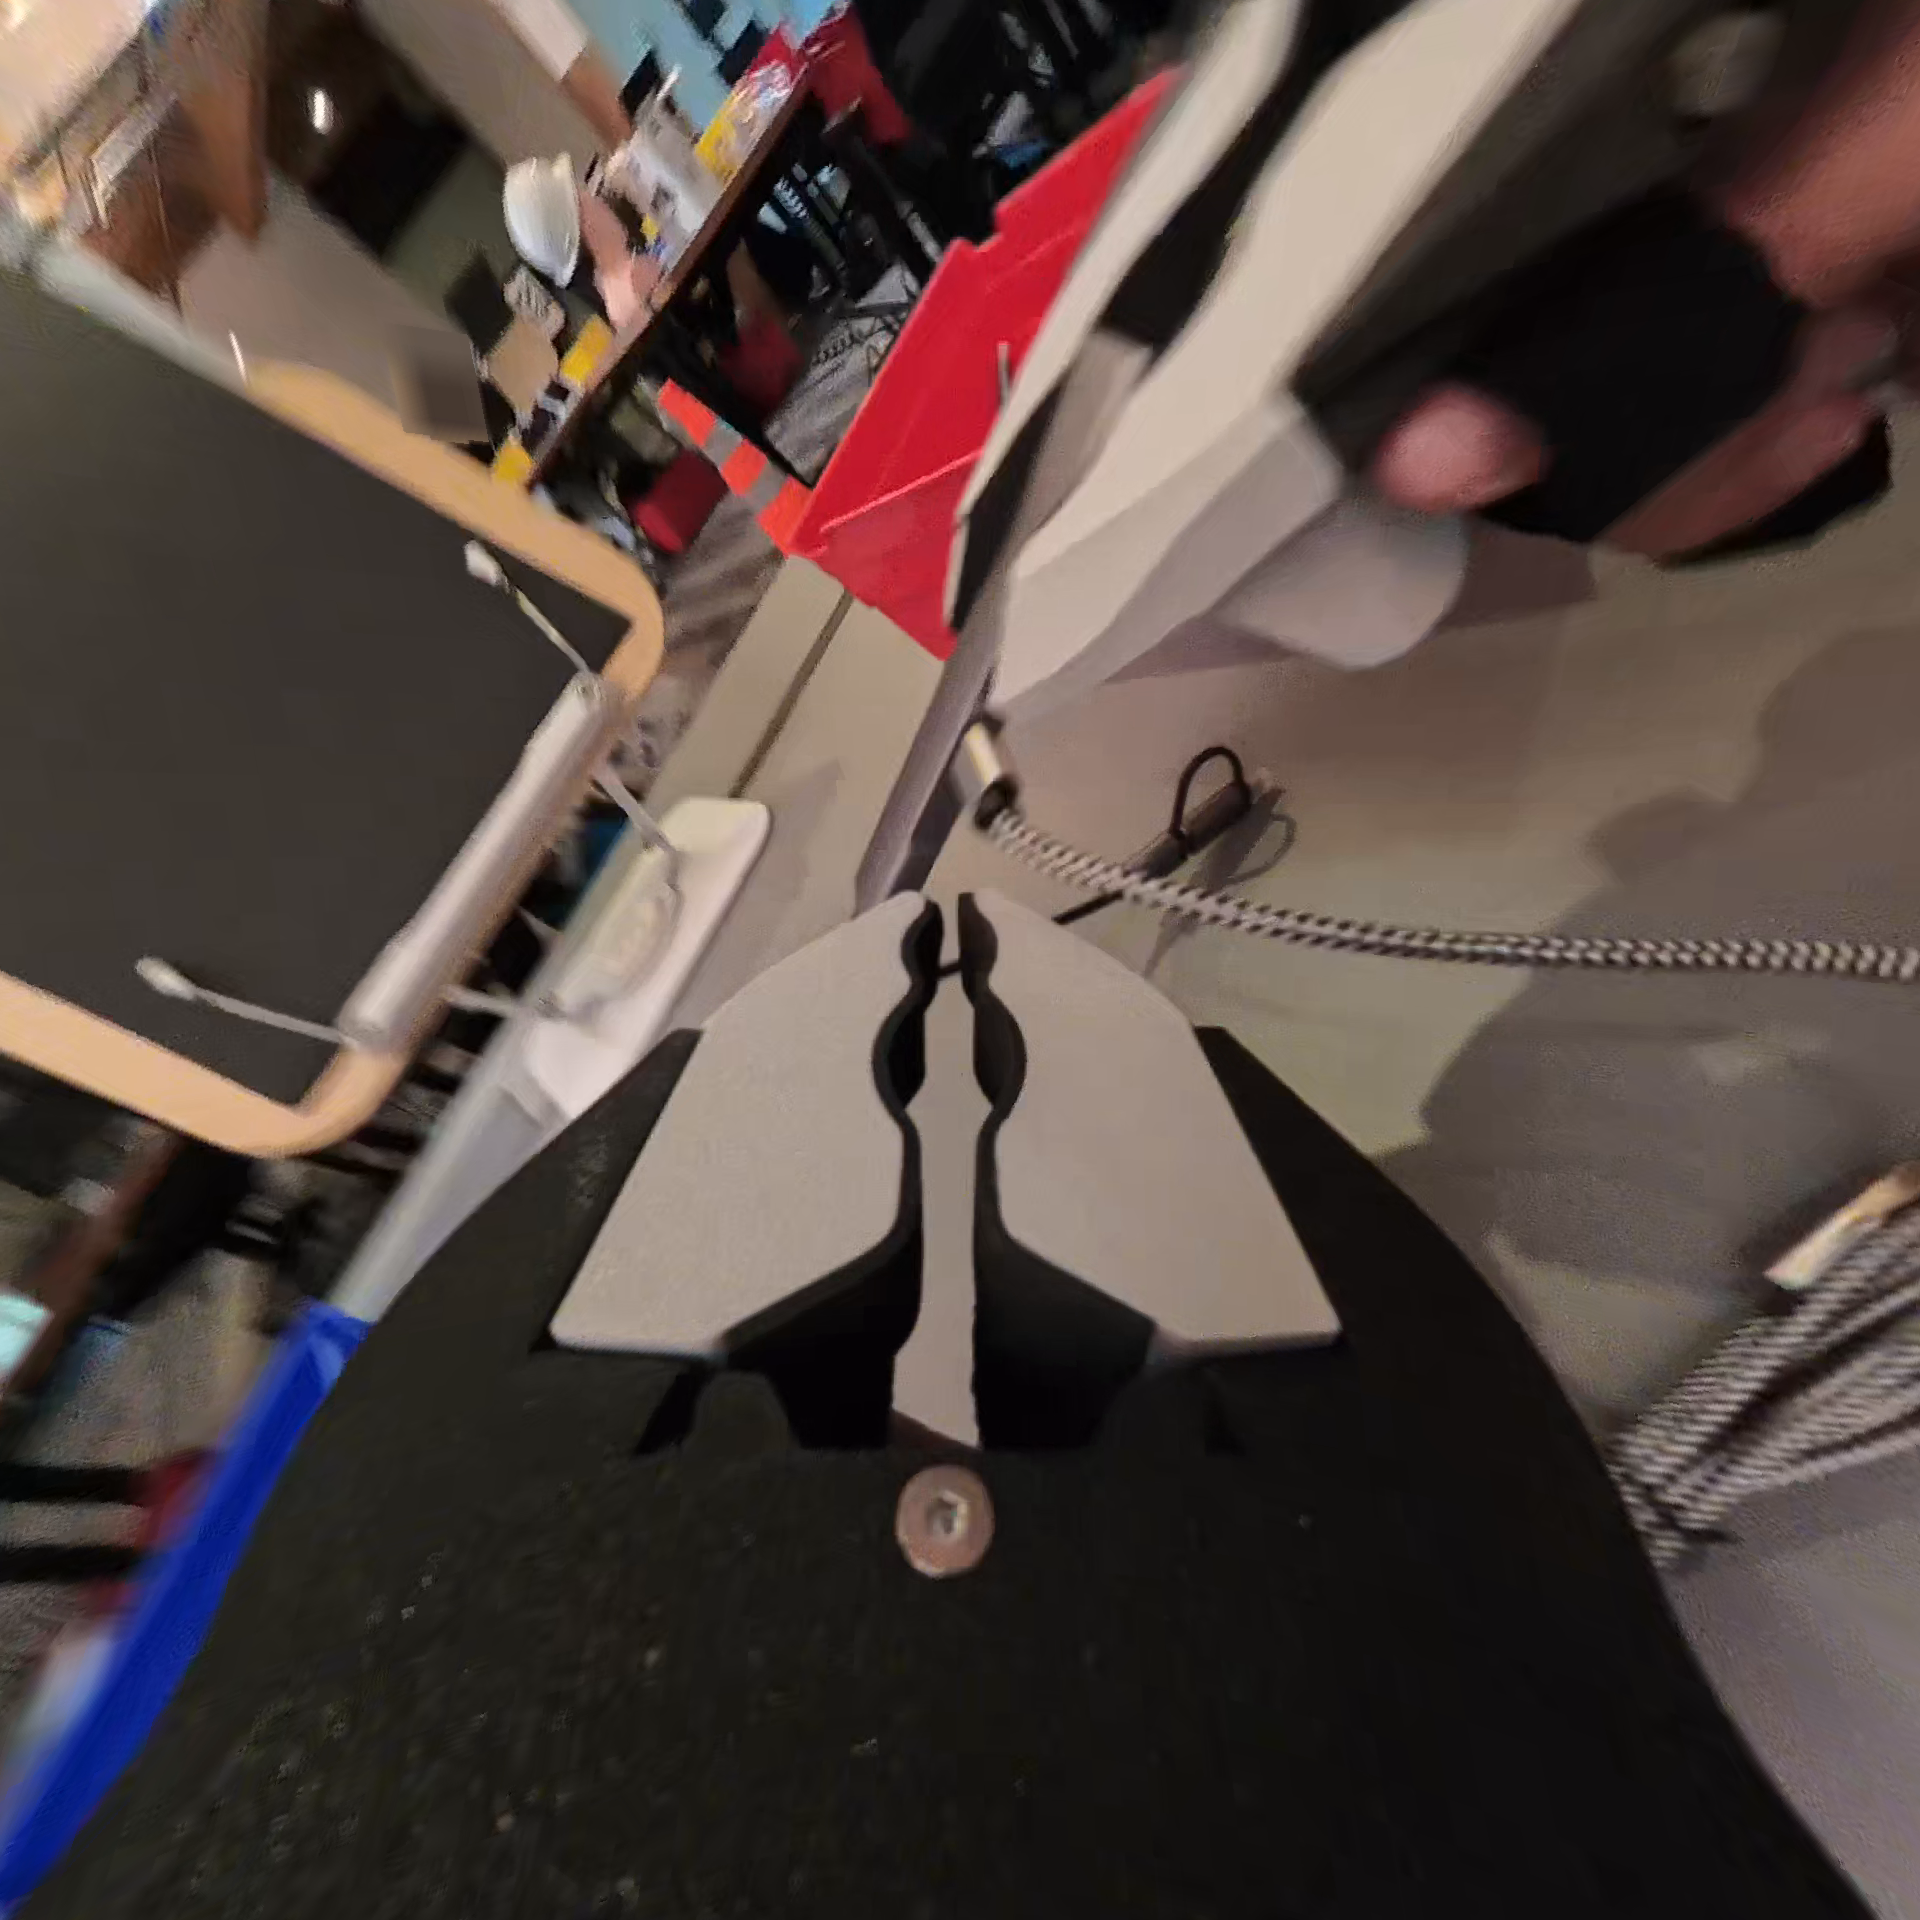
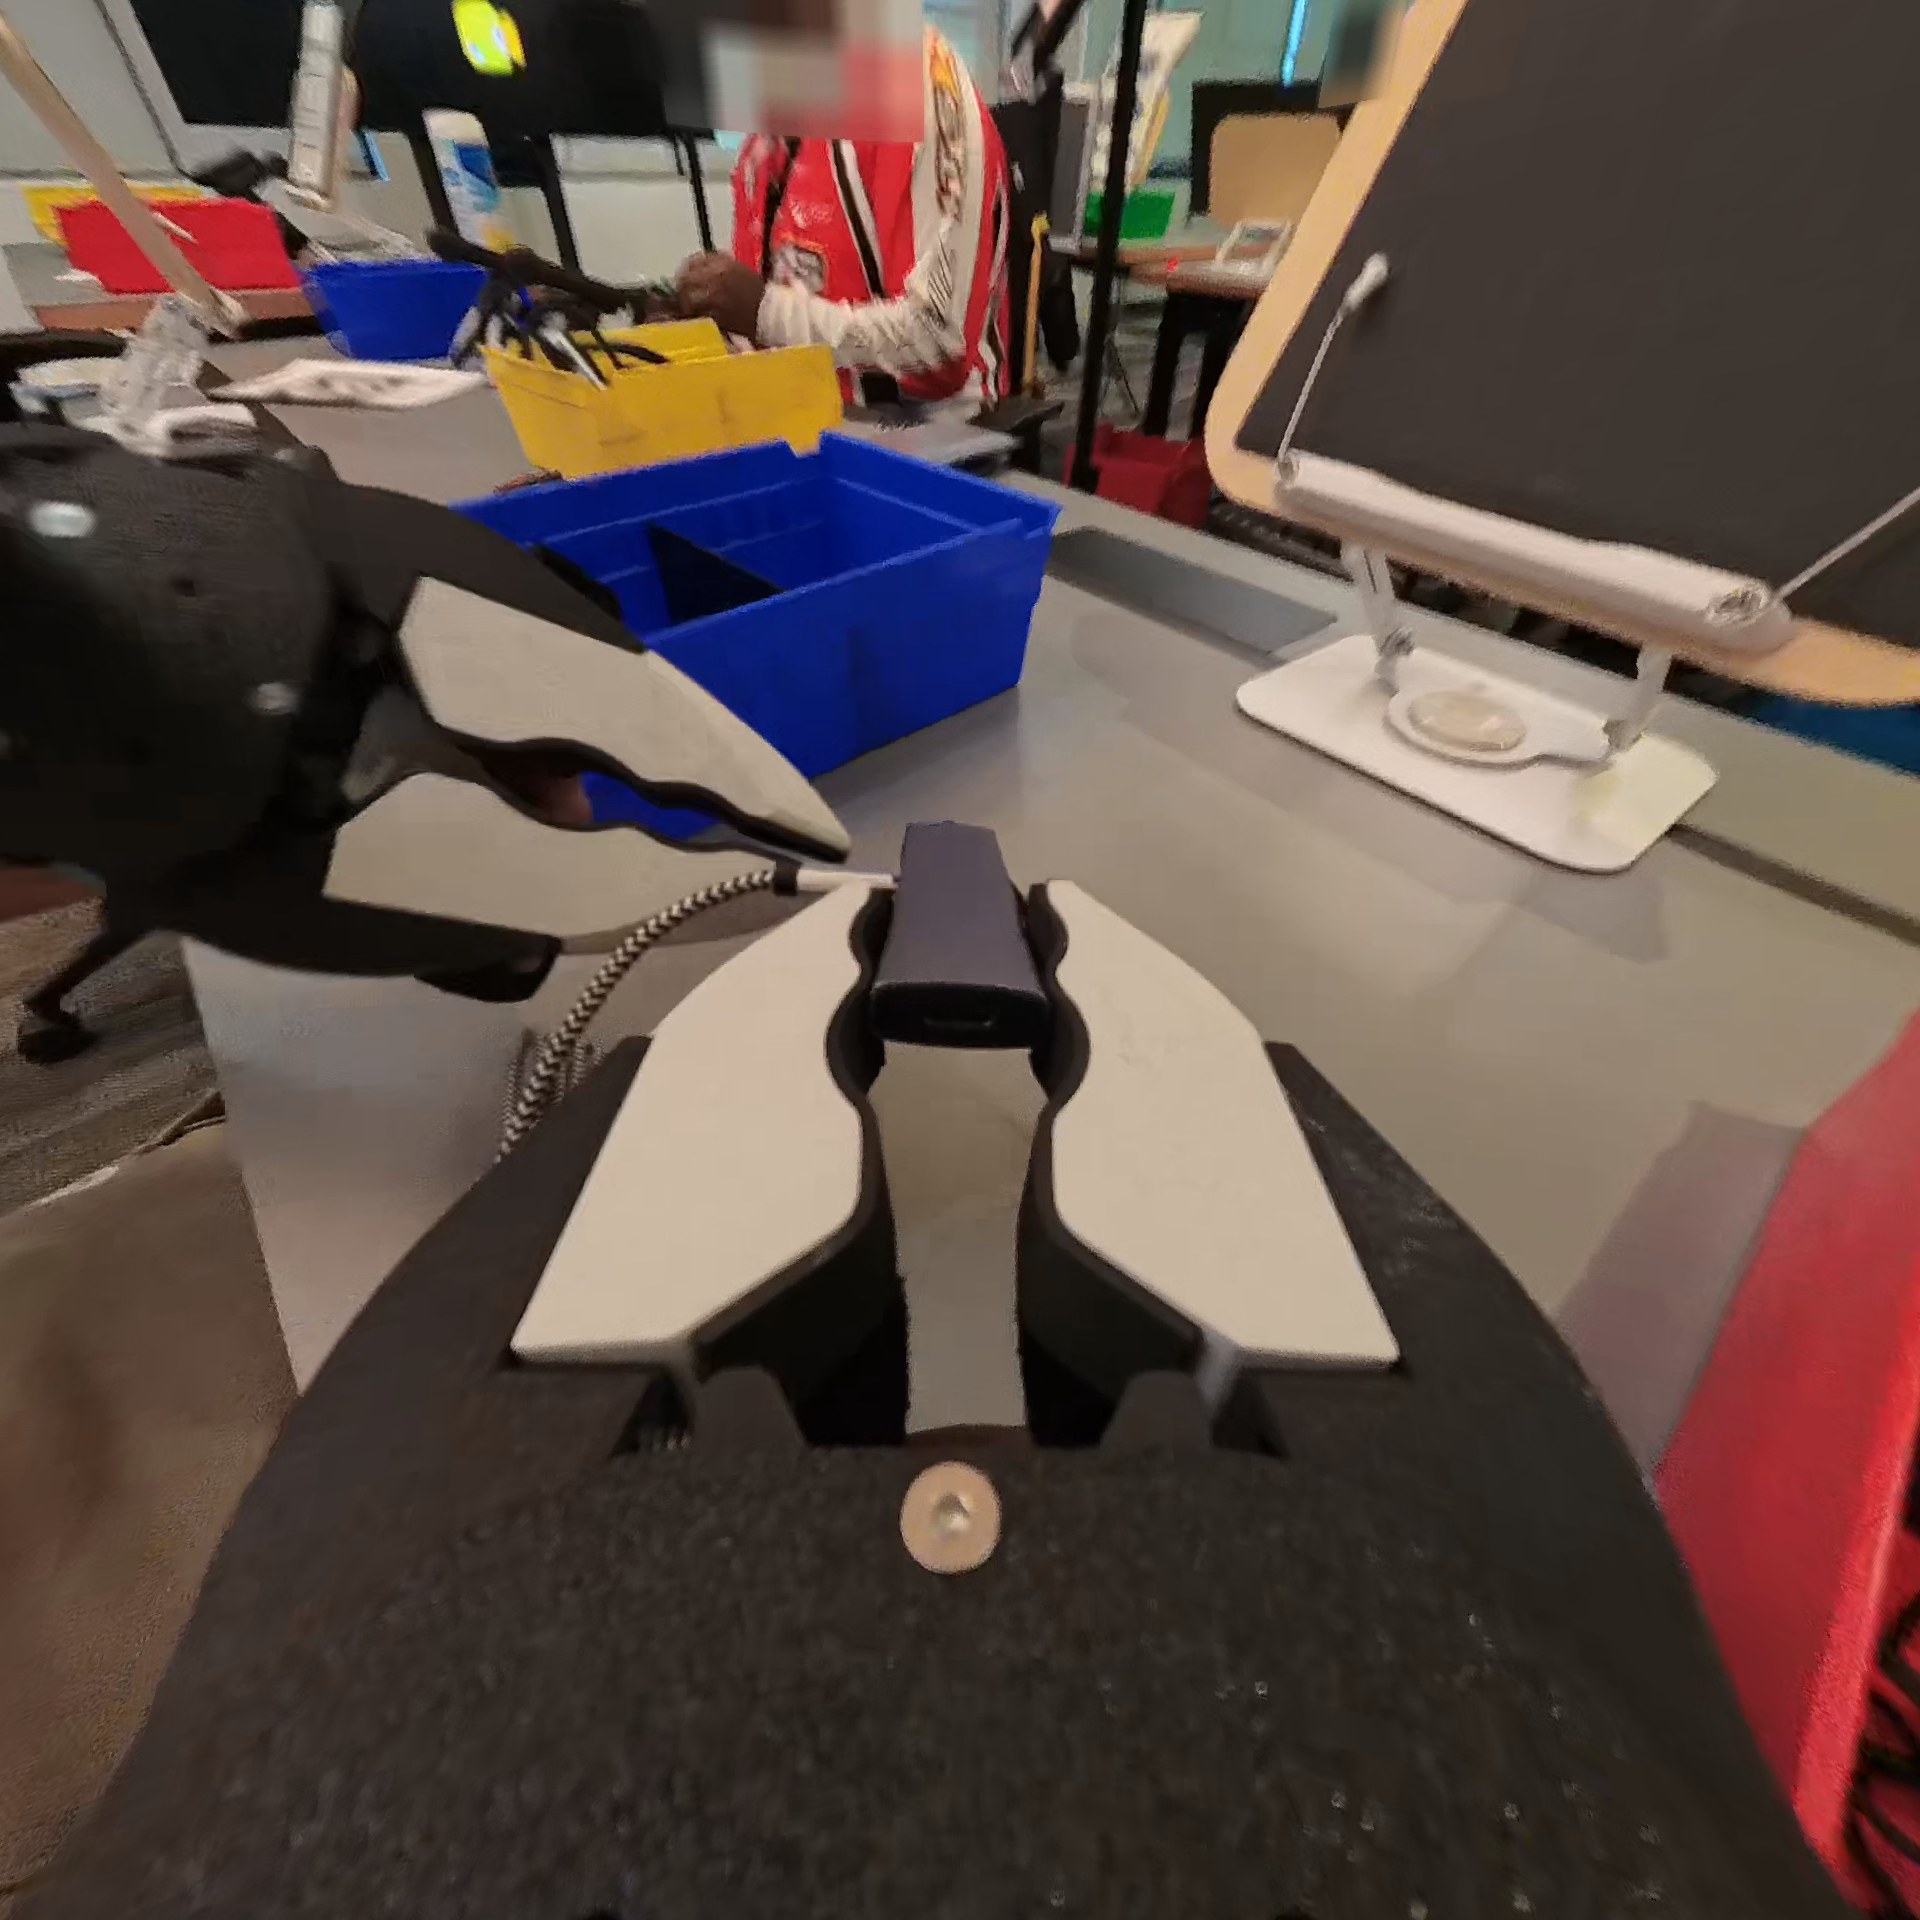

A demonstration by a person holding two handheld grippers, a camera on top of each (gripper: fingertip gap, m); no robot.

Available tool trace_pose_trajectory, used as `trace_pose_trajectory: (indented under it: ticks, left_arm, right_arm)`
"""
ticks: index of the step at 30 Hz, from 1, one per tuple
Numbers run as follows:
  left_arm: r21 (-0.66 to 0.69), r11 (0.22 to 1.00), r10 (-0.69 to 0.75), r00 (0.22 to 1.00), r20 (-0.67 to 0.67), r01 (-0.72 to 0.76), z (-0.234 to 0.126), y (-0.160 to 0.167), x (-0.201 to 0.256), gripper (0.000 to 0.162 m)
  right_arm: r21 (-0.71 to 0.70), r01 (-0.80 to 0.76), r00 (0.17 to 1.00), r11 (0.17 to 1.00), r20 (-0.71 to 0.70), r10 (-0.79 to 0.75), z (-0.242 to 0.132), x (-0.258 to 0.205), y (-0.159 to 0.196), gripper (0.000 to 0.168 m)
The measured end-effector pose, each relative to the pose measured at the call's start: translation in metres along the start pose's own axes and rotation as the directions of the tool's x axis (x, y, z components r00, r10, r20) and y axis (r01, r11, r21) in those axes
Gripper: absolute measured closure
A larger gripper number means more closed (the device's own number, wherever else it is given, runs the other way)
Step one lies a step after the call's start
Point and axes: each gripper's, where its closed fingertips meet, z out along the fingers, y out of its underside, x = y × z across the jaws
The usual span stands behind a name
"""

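Observation:
My right gripper is shut on a small dark adapter and holds it above the grey table. My left gripper comes in from the left, shut at its tips on the plug end of a black-and-white braided cable. The cable's silver plug touches the adapter's left side. In the left wrist view my left gripper is shut, with a thin black strand between the tips. The cable trails to the right. The right gripper sits blurred above, held by a hand.
A blue divided bin and a yellow bin stand behind the left gripper. A red bin is close on the right. A black wood-framed board on a white stand stands at the right. A person in a red jacket sits behind. More cable lies coiled.

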Motion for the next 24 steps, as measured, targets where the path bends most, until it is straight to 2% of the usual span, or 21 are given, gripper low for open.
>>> trace_pose_trajectory:
  ticks: [2, 4, 6, 7, 8, 10, 15, 17, 19, 24]
  left_arm:
    - [-0.036, 0.952, -0.305, 0.949, -0.082, 0.303, -0.003, 0.013, 0.002, 0.155]
    - [-0.045, 0.785, -0.613, 0.764, -0.199, 0.618, -0.008, 0.012, 0.004, 0.144]
    - [-0.052, 0.624, -0.751, 0.58, -0.315, 0.78, -0.015, -0.001, 0.007, 0.127]
    - [-0.058, 0.595, -0.769, 0.546, -0.331, 0.802, -0.016, -0.005, 0.01, 0.118]
    - [-0.061, 0.596, -0.768, 0.546, -0.335, 0.801, -0.016, -0.009, 0.014, 0.11]
    - [-0.042, 0.625, -0.753, 0.587, -0.298, 0.78, -0.014, -0.012, 0.019, 0.11]
    - [-0.015, 0.621, -0.761, 0.598, -0.252, 0.784, -0.01, -0.012, 0.023, 0.132]
    - [-0.028, 0.613, -0.769, 0.587, -0.253, 0.79, -0.008, -0.01, 0.026, 0.134]
    - [-0.03, 0.607, -0.769, 0.577, -0.276, 0.794, -0.008, -0.011, 0.029, 0.151]
    - [-0.036, 0.683, -0.722, 0.666, -0.186, 0.73, -0.005, -0.002, 0.026, 0.152]
  right_arm:
    - [0.02, 0.019, 0.999, 1.0, -0.026, -0.019, -0.005, 0.001, 0.0, 0.143]
    - [0.006, 0.059, 0.996, 0.998, -0.074, -0.058, -0.005, 0.001, 0.007, 0.143]
    - [-0.016, 0.087, 0.989, 0.996, -0.118, -0.088, -0.003, 0.0, 0.015, 0.143]
    - [-0.01, 0.085, 0.988, 0.996, -0.128, -0.085, -0.002, -0.001, 0.015, 0.143]
    - [-0.001, 0.077, 0.988, 0.997, -0.131, -0.076, -0.002, -0.003, 0.015, 0.143]
    - [0.028, 0.075, 0.988, 0.997, -0.137, -0.07, -0.002, -0.007, 0.01, 0.143]
    - [0.057, 0.071, 0.992, 0.996, -0.106, -0.065, -0.002, -0.018, 0.006, 0.143]
    - [0.049, 0.061, 0.994, 0.997, -0.094, -0.056, 0.0, -0.018, 0.008, 0.143]
    - [0.042, 0.038, 0.996, 0.998, -0.08, -0.034, 0.001, -0.018, 0.011, 0.143]
    - [-0.044, -0.027, 0.999, 0.999, -0.034, 0.025, 0.007, -0.016, 0.032, 0.143]
